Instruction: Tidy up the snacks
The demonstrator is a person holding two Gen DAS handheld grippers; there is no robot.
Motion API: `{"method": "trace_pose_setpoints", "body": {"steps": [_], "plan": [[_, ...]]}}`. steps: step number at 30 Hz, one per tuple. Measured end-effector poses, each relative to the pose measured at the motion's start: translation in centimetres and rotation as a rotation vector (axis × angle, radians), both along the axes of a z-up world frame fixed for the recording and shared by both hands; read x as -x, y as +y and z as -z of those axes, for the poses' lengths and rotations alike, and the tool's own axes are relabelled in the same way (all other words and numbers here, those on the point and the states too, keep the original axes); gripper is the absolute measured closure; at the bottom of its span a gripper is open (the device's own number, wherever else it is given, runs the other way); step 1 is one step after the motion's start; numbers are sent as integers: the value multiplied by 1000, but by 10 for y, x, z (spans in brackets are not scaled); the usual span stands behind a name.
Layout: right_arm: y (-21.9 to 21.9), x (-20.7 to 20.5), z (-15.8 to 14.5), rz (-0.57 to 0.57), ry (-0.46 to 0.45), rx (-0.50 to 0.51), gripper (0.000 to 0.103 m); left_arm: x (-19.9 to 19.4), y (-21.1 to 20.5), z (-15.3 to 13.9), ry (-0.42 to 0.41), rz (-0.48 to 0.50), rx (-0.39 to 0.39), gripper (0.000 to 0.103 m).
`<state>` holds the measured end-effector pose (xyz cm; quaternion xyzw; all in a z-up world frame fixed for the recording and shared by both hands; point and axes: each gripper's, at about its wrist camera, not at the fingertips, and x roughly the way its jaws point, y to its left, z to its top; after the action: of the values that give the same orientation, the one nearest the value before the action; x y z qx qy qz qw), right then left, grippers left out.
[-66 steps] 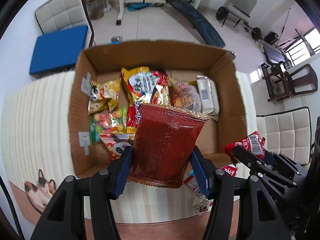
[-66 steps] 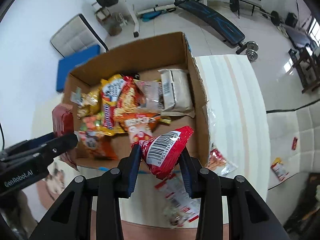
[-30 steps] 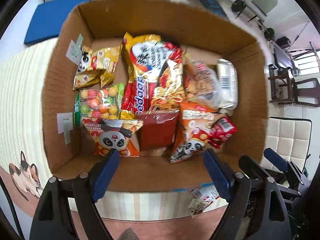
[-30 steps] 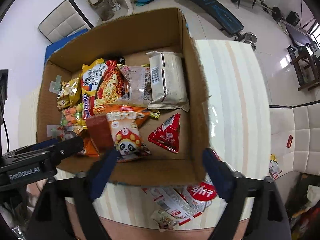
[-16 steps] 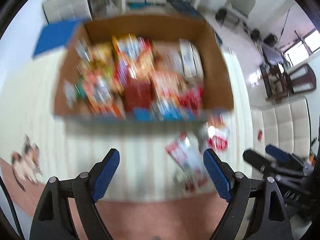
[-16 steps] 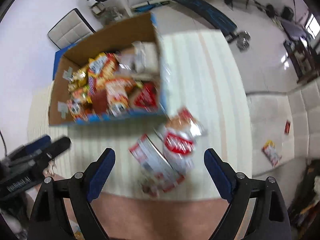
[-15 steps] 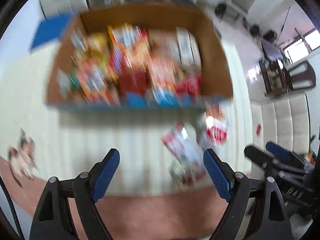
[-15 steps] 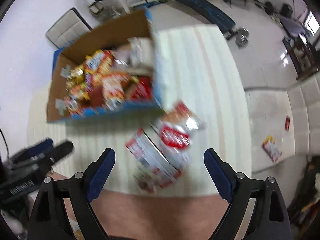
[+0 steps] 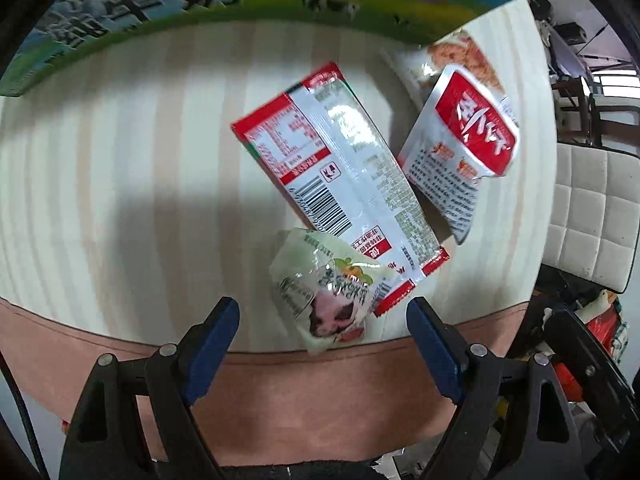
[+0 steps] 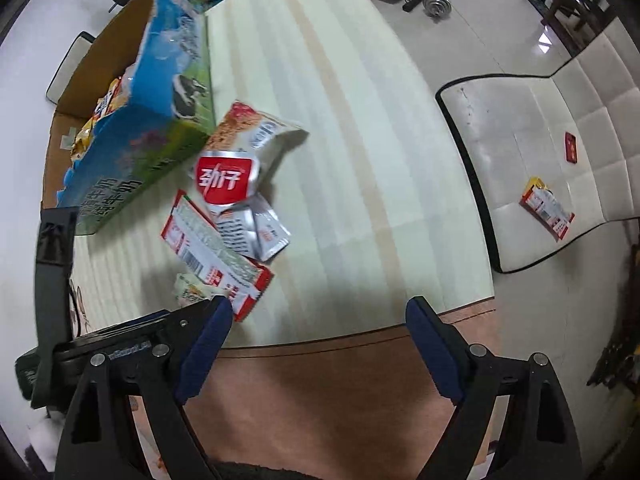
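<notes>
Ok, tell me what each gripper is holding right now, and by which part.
Nothing is held. The left gripper is open above the pale green packet, and the right gripper is open over the table edge.

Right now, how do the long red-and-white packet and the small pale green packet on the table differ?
The long red-and-white packet is the larger; the small pale green packet is short and crumpled. The long packet lies flat with its barcode up and angled across the table; the green one sits at the table's near edge, overlapping the long packet's lower end, between the open left gripper fingers. Both lie outside the box.
</notes>
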<state>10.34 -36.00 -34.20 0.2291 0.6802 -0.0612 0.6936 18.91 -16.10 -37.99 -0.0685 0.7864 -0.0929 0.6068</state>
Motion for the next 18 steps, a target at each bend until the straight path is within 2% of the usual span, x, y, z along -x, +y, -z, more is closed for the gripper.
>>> {"method": "trace_pose_setpoints", "body": {"steps": [1,3,4,9,18], "plan": [[-2,1,2,-1,2,-1,12,1,-1,3,-3,2,0,21],[-2,-2,4,-4,5,-4,13,3,-5,7,2,11,-7,46],[-1,-4,5,-8,5,-7,13,4,-6,8,7,16,-4,50],[10,-17,4,-44,-10,-27,13,9,0,3,-25,6,-24,54],[44,-70,17,-58,-23,-15,13,19,42,-1,-57,-50,-87,56]]}}
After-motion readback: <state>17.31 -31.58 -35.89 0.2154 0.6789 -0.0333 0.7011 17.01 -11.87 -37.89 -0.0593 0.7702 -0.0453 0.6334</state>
